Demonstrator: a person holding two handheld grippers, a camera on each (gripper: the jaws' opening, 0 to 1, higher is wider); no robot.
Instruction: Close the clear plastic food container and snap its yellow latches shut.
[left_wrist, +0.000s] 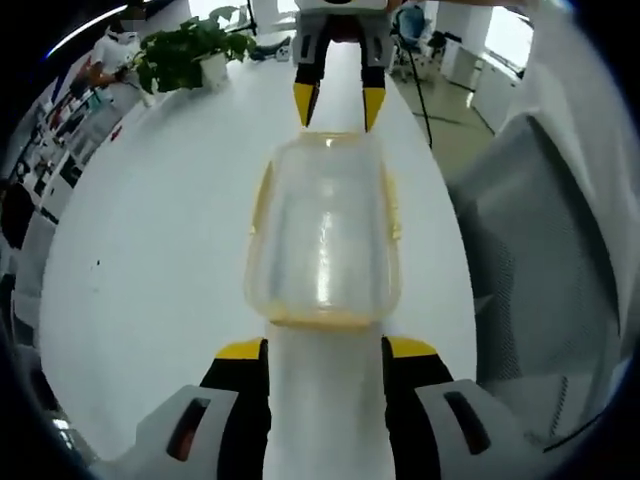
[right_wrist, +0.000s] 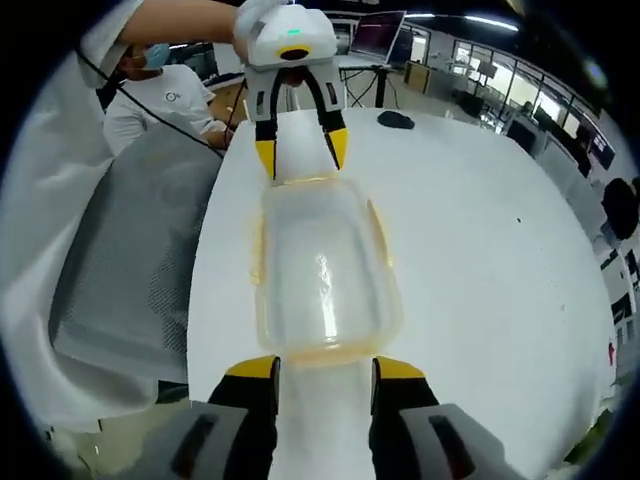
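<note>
Left gripper view, container (left_wrist: 324, 235) lengthwise between left gripper (left_wrist: 325, 350), right gripper (left_wrist: 339, 98)

Our left hand-held gripper (left_wrist: 325, 352) has two black jaws capped with yellow tips, each rising from a pale grey housing with a dark, reddish slot set into it. Our right hand-held gripper (right_wrist: 327, 368) is built the same way: yellow tips, black jaw arms, grey shoulders with dark slots. Seen from the front in the right gripper view, the left one has a white body with a small green light and black arms ending in yellow tips, and we wear a white sleeve (right_wrist: 105, 45).
</note>
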